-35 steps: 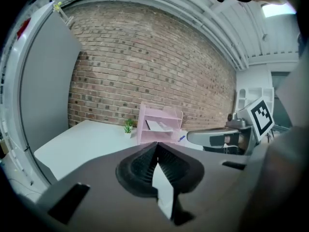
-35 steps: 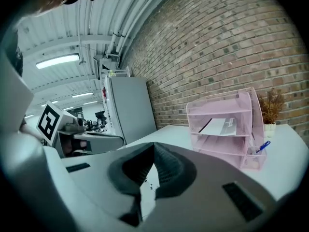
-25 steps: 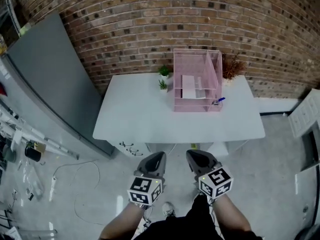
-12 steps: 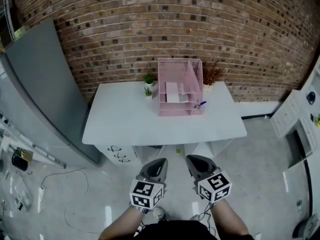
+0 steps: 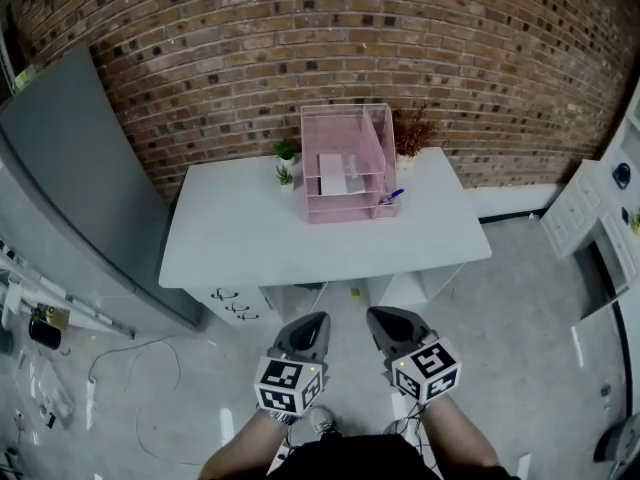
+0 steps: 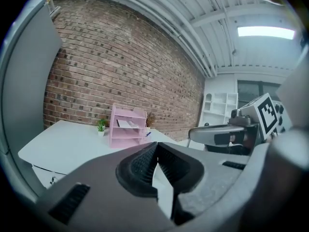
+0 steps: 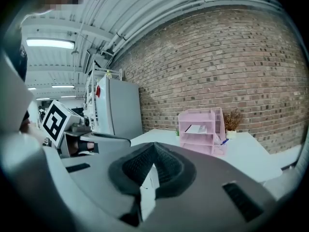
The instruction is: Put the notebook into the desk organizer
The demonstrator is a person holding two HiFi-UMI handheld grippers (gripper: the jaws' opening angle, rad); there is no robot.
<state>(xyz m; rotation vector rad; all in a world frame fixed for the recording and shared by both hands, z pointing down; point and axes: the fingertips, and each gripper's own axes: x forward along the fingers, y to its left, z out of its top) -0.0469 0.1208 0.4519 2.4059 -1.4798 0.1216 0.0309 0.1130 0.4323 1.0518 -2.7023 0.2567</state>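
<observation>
- A red-brown brick wall [image 5: 300,28] runs across the far side.
- A white table [image 5: 250,238] stands against it.
- A tall grey refrigerator [image 5: 70,168] stands at the left on the glossy grey floor [image 5: 520,318].
- A strip light [image 6: 265,32] glows overhead.

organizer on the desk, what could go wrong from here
The pink organizer looks light; a push from either tool could slide it into the small plants beside it. The blue pen at its front right corner could get knocked off the table. Both the left tool and right tool are shut and empty, so they must open before any grasp.
</observation>
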